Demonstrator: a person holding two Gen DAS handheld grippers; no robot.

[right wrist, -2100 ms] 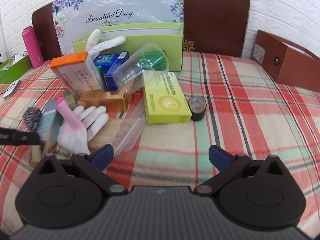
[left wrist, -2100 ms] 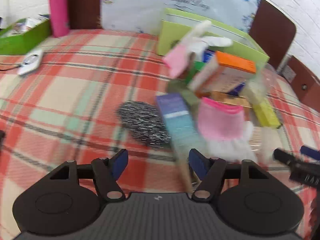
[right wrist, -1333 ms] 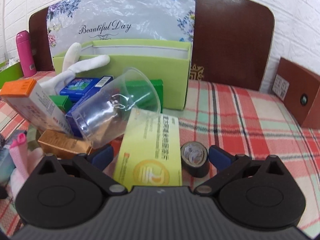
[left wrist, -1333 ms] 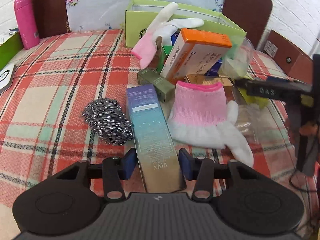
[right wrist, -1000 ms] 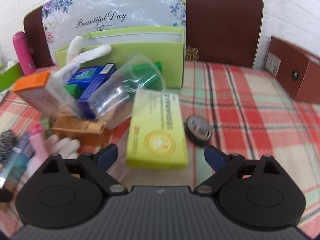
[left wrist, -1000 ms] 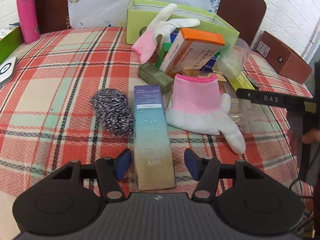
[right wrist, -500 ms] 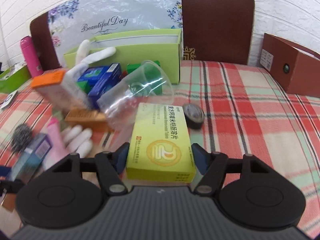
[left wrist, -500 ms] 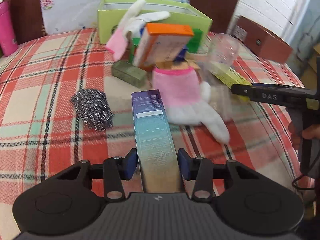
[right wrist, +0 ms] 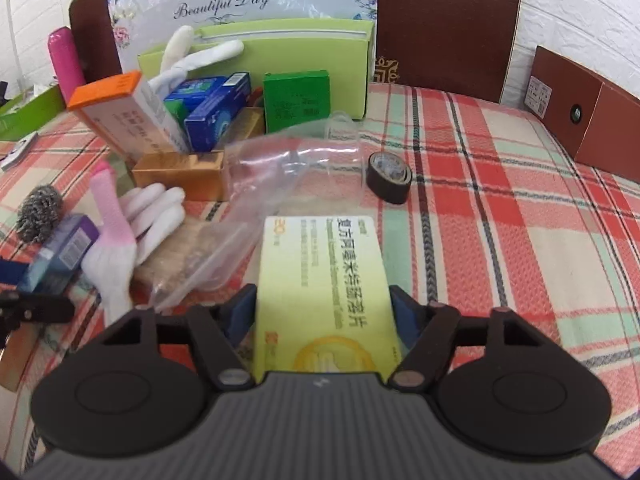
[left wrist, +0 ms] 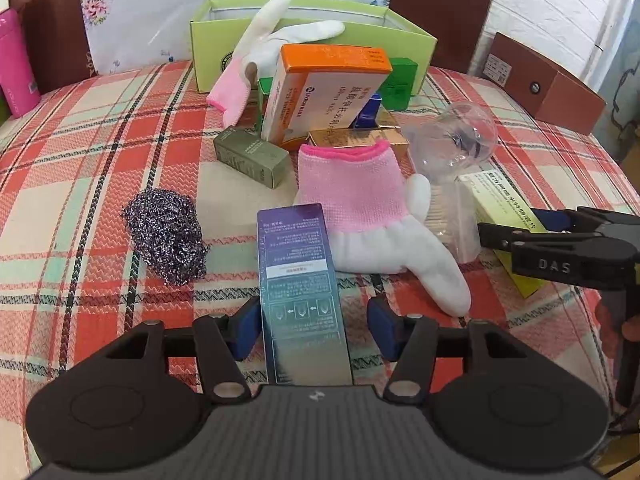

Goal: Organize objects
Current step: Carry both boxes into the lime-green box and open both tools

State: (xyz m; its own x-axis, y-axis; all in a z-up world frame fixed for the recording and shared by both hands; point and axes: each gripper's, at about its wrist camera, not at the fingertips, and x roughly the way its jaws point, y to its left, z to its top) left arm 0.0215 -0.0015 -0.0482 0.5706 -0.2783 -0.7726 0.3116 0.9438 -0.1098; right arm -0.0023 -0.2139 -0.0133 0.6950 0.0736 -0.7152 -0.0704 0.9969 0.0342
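The left gripper point(left wrist: 314, 322) is straddling the near end of the purple-teal box point(left wrist: 298, 276); its jaws have just been widening, and a gap seems to show at the right pad, so it is probably not clamping. The right gripper point(right wrist: 323, 318) is squeezing the yellow medicine box point(right wrist: 324, 284) on both sides, its jaws having just closed. Beyond are lying a pink-cuffed glove point(left wrist: 360, 208), a steel scourer point(left wrist: 166, 234), a clear cup point(left wrist: 456, 142) and a tape roll point(right wrist: 389, 176), with the green open box point(left wrist: 312, 30) standing farthest on the plaid tablecloth point(right wrist: 500, 208).
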